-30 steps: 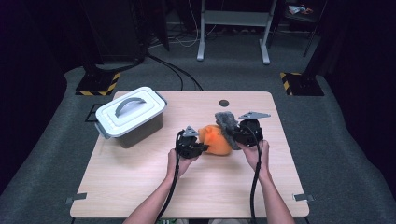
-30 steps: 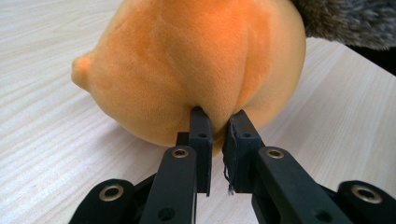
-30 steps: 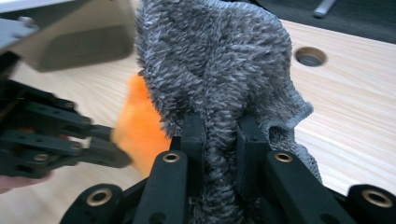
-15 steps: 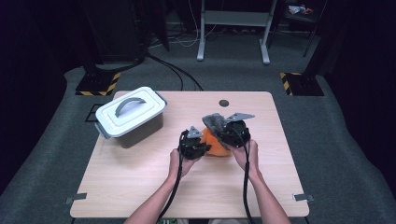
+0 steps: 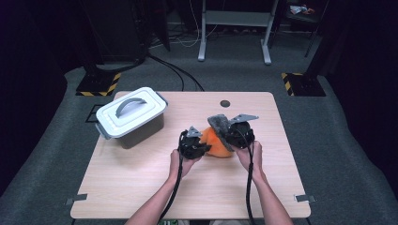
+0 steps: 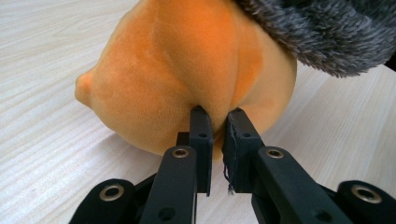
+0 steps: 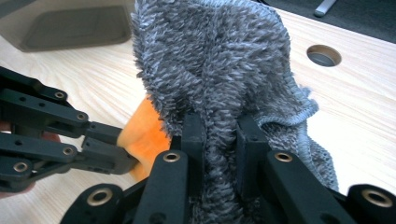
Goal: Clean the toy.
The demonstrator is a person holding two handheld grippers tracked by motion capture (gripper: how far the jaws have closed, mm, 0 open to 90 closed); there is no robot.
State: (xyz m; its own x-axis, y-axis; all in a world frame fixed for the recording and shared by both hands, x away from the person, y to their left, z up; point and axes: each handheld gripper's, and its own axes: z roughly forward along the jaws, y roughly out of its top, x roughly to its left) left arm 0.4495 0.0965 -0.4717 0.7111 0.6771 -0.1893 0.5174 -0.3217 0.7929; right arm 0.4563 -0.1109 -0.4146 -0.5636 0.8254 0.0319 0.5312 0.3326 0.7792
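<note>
Left gripper pinched shut on a fold of the orange plush toy, at the toy's 9 o'clock side near the middle of the table. Right gripper clamped on a bunch of the grey fluffy cloth, draped over the toy's top toward 1 o'clock. White lidded box well apart at 10 o'clock.

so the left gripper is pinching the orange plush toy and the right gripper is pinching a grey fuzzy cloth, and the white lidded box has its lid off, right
Not quite: the white lidded plastic box has its lid on, grey handle up, as the high view shows. The rest holds: the left gripper pinches the orange plush toy, and the right gripper pinches the grey fuzzy cloth.
</note>
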